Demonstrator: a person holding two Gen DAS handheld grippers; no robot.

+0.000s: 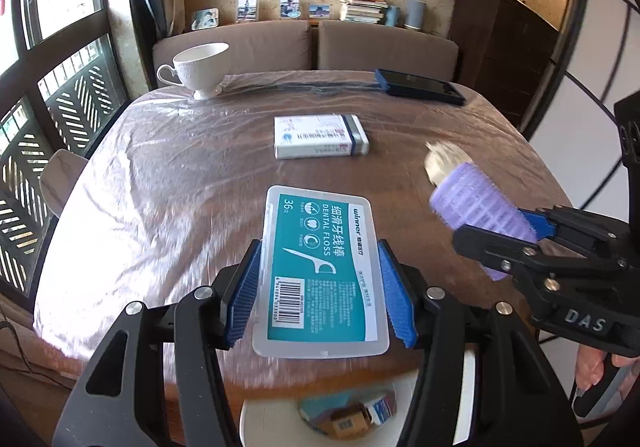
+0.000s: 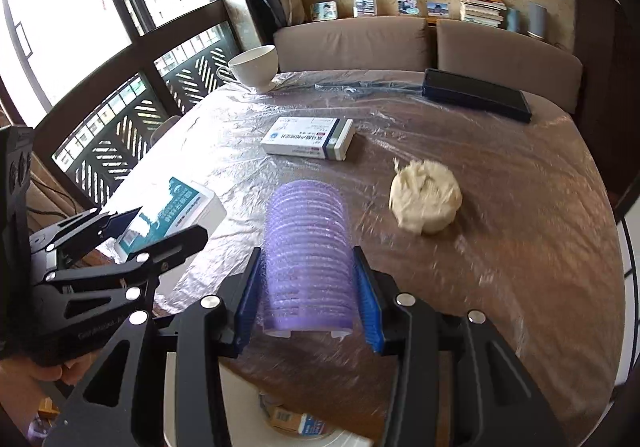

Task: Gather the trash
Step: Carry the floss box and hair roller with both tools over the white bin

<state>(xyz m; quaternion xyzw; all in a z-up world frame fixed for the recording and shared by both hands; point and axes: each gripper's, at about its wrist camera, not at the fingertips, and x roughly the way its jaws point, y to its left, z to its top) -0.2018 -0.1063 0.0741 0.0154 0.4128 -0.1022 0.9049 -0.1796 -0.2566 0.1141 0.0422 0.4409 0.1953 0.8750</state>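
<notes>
Two pieces are held at once: the dental floss box is clamped between the pads of the left gripper, and the purple hair roller is pinched by the right gripper. Both are carried above the tabletop's near edge. The step in hand is judged to be transport; next, each must be brought over the white bin below that edge and released. A crumpled tissue is left on the tabletop's right side.

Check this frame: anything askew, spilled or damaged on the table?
Nothing spilled or broken. The teacup stands upright, the medicine box lies flat. Only a crumpled tissue wad lies loose on the wrinkled plastic table cover.
</notes>
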